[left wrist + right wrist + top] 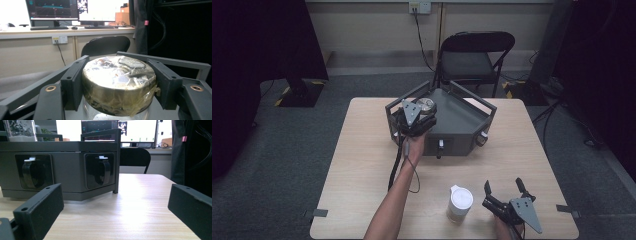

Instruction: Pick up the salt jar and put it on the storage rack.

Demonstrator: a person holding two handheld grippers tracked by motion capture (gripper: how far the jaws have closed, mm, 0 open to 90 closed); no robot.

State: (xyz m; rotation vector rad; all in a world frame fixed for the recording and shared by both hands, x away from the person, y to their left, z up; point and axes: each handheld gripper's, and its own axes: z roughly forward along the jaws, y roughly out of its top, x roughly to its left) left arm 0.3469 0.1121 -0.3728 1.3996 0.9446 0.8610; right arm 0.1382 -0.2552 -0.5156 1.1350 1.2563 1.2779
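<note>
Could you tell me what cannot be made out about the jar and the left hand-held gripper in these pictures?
- Jar contents: left gripper view, bottom edge cuts off the glass body; only the taped metal lid shows.
- Jar's footing on the grey machine: high view, hidden beneath the left hand-held gripper.
- Right hand-held gripper: open, nothing between its jaws.
- White cup: its contents are covered by its lid.

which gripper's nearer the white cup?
Right. The right gripper rests on the table just beside the white cup, jaws open. The left gripper is farther back at the grey box, clamped on a jar.
</note>
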